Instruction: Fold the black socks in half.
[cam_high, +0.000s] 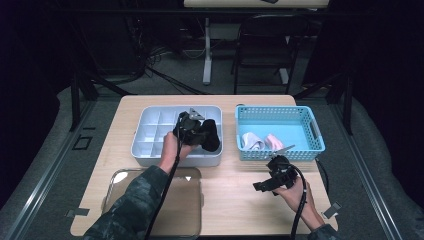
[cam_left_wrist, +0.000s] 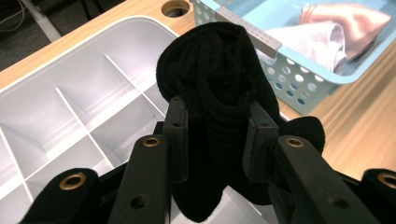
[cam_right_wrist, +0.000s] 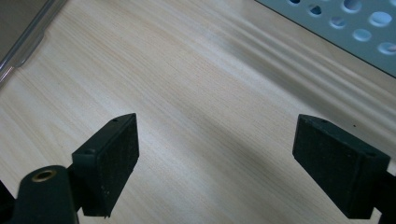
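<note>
Black pads (cam_left_wrist: 180, 140) of L gripper (cam_left_wrist: 215, 140) clamp a rolled black sock (cam_left_wrist: 215, 84), held over the right side of the white divided tray (cam_high: 150, 131). R gripper (cam_right_wrist: 217, 163): jaws wide, nothing between, hovering above bare wood table (cam_right_wrist: 196, 84) just in front of the blue basket (cam_high: 310, 120). Basket holds a white cloth (cam_high: 251, 141) and a pink cloth (cam_high: 274, 141), side by side.

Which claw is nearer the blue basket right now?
Right. The right claw hovers open just in front of the blue basket; the left claw holds a black sock over the white tray.
</note>
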